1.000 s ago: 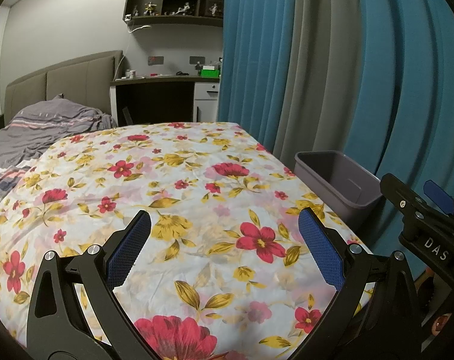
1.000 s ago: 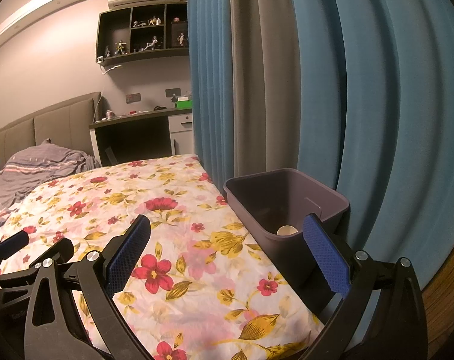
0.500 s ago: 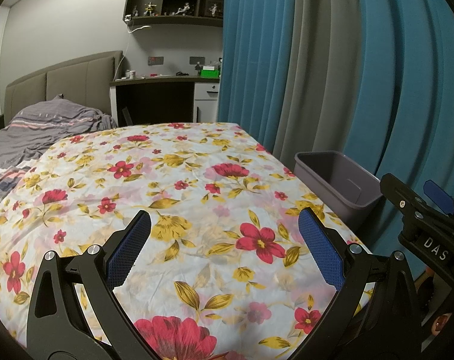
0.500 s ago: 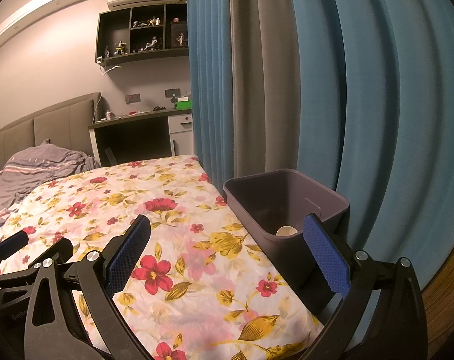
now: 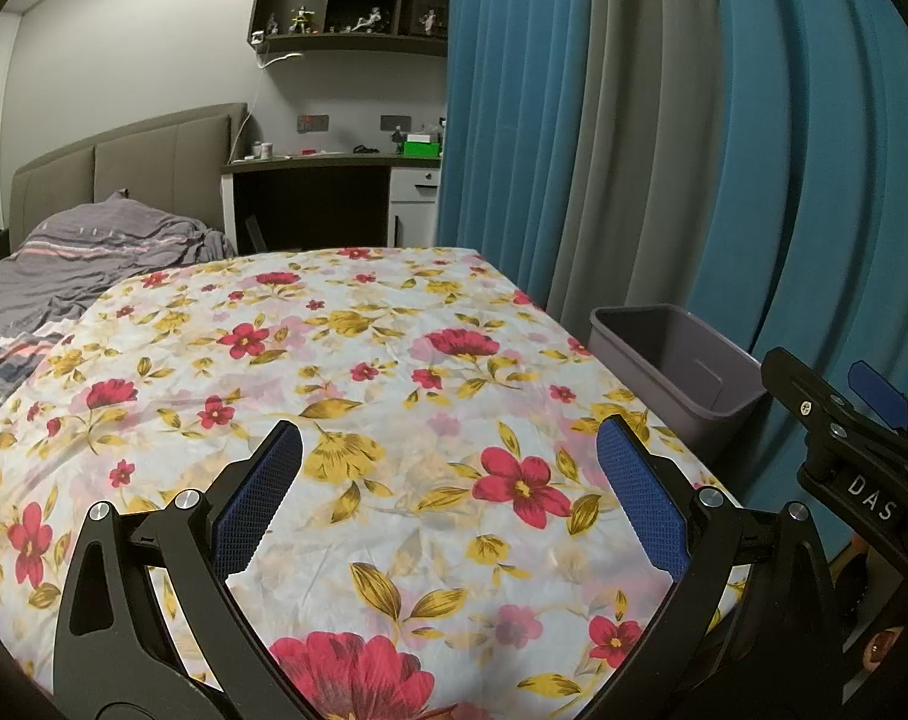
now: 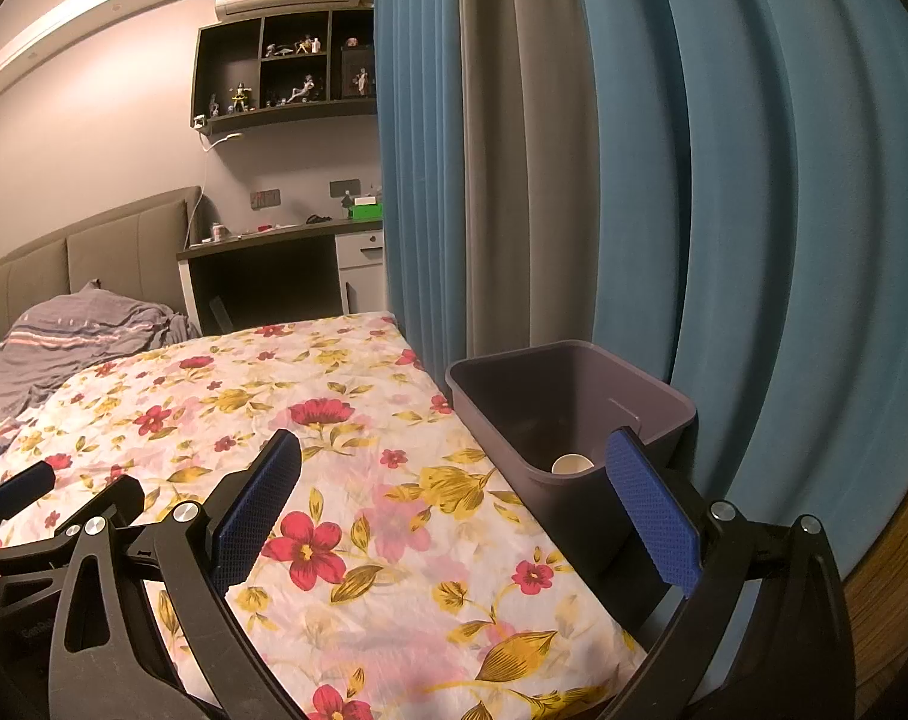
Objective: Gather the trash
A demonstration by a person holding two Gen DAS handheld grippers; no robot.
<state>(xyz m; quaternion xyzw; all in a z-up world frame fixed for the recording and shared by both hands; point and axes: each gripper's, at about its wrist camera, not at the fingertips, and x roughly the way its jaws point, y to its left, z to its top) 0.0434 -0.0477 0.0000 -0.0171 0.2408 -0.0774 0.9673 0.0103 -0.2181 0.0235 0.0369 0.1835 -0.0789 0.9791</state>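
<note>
At the far left a rumpled grey blanket (image 5: 88, 258) lies against the padded headboard (image 5: 124, 168). Next to it the flowered bedsheet (image 5: 346, 372) spreads across the bed, wrinkled, with red blooms and yellow leaves.

The left hand-held gripper (image 5: 448, 498) hovers over the near part of that sheet, its two blue-padded fingers (image 5: 256, 498) spread wide with only the cloth showing between them; it has hold of nothing. Behind the bed, a dark bench (image 5: 328, 162) stands against the wall with a green box (image 5: 421, 147) on top, and shelves (image 5: 352, 0) of small figures hang above it.

Further right, the right hand-held gripper (image 6: 454, 510) is likewise held wide apart and empty, over the bed's right edge. Its left finger lies over the sheet, and its right finger (image 6: 652, 516) appears in front of the near corner of the bin. In the left wrist view part of this gripper (image 5: 844, 450) shows at the right border.

The grey plastic bin (image 6: 652, 402) sits just beside the right edge of the bed, against the curtains. Inside it, near the bottom front, lies a pale cup (image 6: 572, 464), its open mouth towards the camera. The left wrist view shows the bin (image 5: 682, 360) too, but not its contents.

Blue and grey curtains (image 6: 634, 180) fill the right side.
</note>
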